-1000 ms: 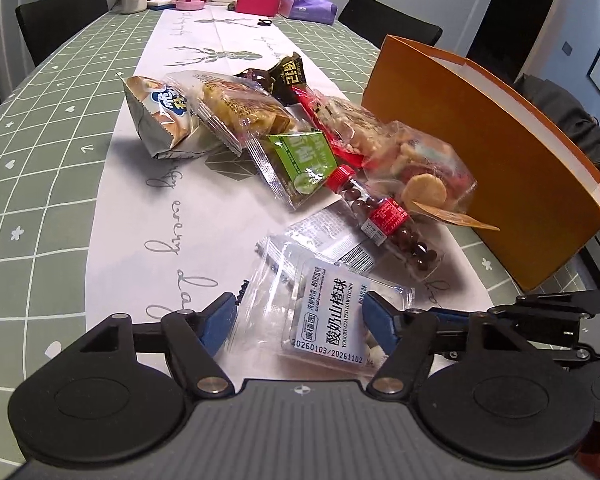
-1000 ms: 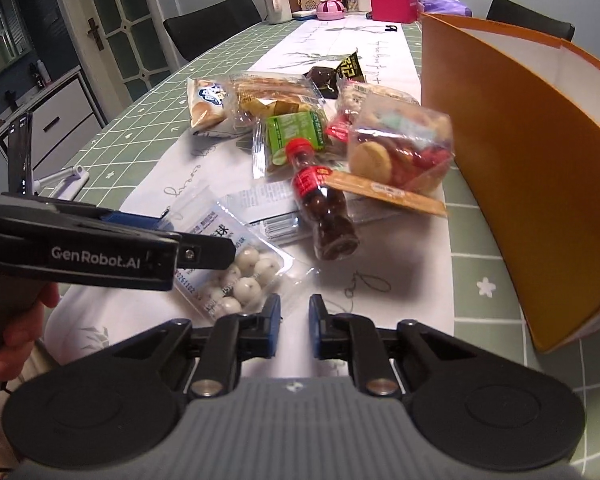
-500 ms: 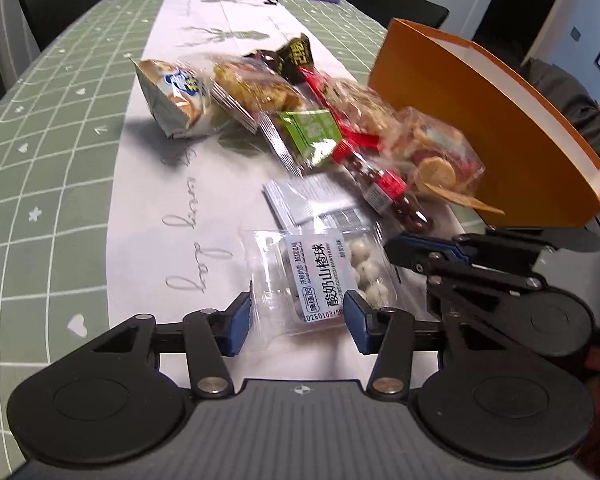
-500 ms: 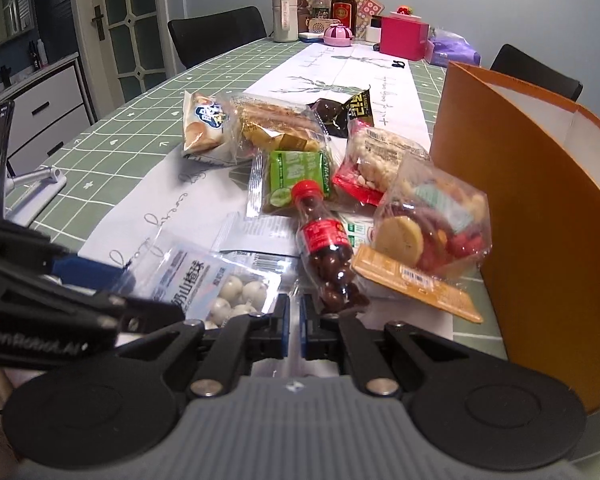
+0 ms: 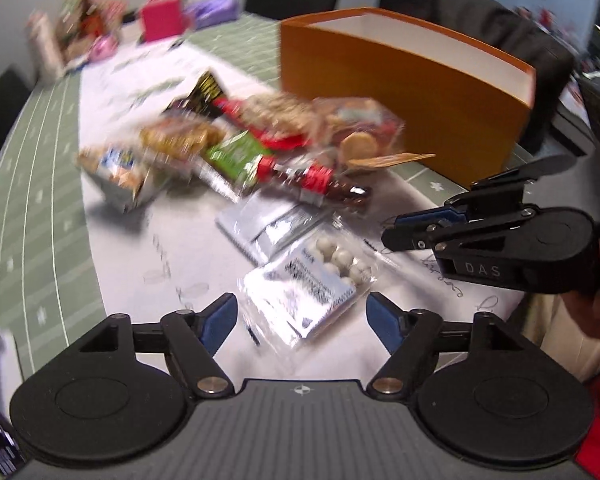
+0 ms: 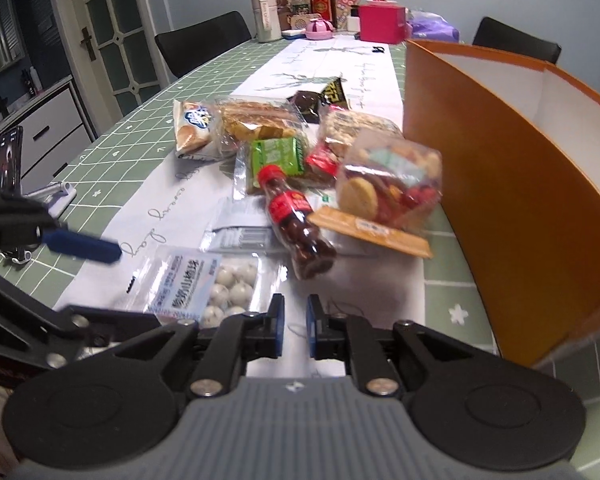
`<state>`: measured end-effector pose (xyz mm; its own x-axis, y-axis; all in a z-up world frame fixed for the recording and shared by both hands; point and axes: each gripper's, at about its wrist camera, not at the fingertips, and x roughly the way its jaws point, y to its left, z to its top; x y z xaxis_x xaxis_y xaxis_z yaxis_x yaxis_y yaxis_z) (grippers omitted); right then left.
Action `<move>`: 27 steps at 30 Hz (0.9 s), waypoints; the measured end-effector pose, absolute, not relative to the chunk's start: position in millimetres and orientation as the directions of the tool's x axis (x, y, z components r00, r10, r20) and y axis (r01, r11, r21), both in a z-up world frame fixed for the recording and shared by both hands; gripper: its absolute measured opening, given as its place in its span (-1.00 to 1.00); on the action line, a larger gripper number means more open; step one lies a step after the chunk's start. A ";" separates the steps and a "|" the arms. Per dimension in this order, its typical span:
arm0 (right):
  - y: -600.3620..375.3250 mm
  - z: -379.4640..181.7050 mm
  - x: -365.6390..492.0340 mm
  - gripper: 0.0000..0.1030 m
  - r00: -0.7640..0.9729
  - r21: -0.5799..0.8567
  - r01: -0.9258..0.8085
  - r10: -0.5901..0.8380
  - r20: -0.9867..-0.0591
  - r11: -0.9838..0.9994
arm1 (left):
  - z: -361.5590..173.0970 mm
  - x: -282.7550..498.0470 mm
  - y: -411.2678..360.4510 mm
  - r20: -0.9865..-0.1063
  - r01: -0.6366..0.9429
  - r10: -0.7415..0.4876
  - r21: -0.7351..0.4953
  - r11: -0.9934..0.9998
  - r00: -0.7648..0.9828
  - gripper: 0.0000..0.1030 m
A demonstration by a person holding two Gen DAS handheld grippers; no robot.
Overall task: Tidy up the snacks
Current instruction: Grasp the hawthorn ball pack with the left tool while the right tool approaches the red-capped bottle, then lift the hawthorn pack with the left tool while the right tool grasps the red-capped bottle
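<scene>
A clear packet of white yoghurt balls (image 5: 312, 284) lies flat on the white table runner (image 5: 188, 240). My left gripper (image 5: 300, 310) hovers just above and behind it. Its jaws are opening wide and its blue pads stand clear of the packet's edges. The same packet (image 6: 204, 280) shows in the right wrist view, with one of the left gripper's fingers (image 6: 84, 245) beside it. My right gripper (image 6: 295, 312) is shut with nothing in it, low over the runner to the packet's right. An open orange box (image 6: 500, 160) stands on the right.
A snack pile lies further up the runner: a small bottle of chocolate balls (image 6: 300, 224), a cookie bag (image 6: 388, 184), a green packet (image 6: 276, 156), a silver sachet (image 6: 240, 228). A phone on a stand (image 6: 10, 160) is at the left. Bottles and a pink box (image 6: 382, 24) crowd the far end.
The left gripper narrowed around the packet, then spread wide again, rising and rolling. The packet stays flat on the runner. The right gripper stayed shut beside it.
</scene>
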<state>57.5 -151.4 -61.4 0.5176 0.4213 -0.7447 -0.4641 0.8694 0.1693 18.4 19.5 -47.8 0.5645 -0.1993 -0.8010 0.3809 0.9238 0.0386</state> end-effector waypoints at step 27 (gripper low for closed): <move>-146.5 -68.6 88.0 -0.05 0.594 0.139 -0.505 0.460 -0.660 0.852 | -88.1 71.1 6.0 -0.872 0.497 -0.237 0.008 0.868 0.428 0.72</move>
<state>88.0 -146.5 -68.6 0.5943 0.4601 -0.6597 -0.5052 0.8518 0.1390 71.1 6.0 -88.1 0.4277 -0.2368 -0.8724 0.4969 0.8678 0.0081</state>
